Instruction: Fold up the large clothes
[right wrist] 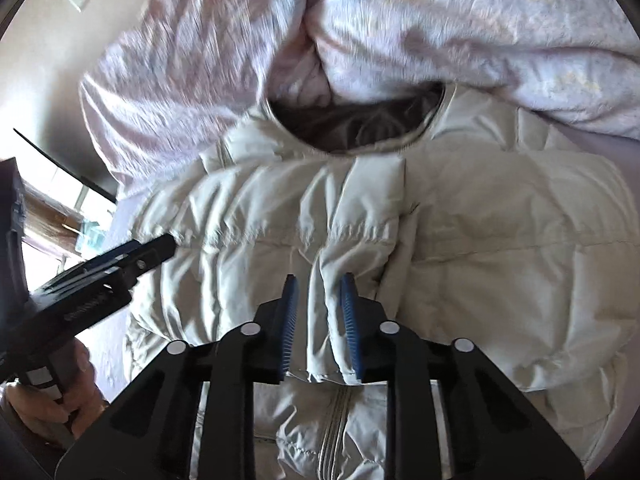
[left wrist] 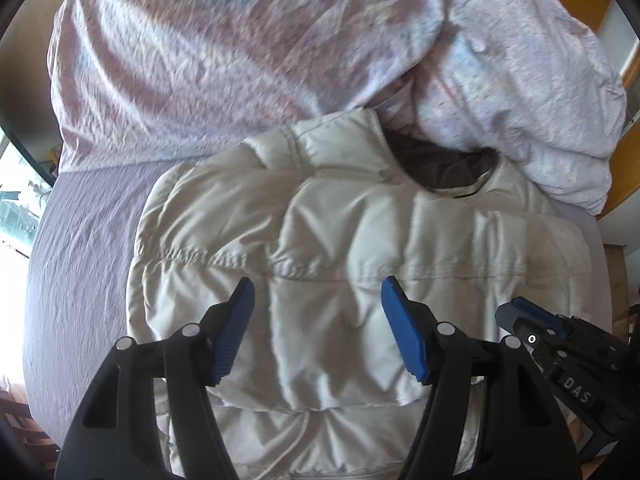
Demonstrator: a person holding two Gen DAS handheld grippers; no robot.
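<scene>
A white puffer jacket [left wrist: 340, 248] lies on the bed with its dark-lined collar [left wrist: 444, 168] toward the crumpled duvet. It also fills the right wrist view [right wrist: 500, 264]. Both sleeves are folded in over the body. My left gripper [left wrist: 318, 300] is open and empty, hovering over the jacket's lower middle. My right gripper [right wrist: 319, 300] is nearly closed on the cuff end of the folded left sleeve [right wrist: 332, 320], which sits between the blue pads. The right gripper also shows at the lower right of the left wrist view [left wrist: 520, 312]. The left gripper shows at the left of the right wrist view [right wrist: 156, 248].
A crumpled pale lilac duvet [left wrist: 240, 48] is heaped at the head of the bed behind the jacket. A purple sheet [left wrist: 88, 232] covers the mattress to the left. A wooden bed frame [left wrist: 624, 92] runs along the right. A window [left wrist: 20, 200] is at the far left.
</scene>
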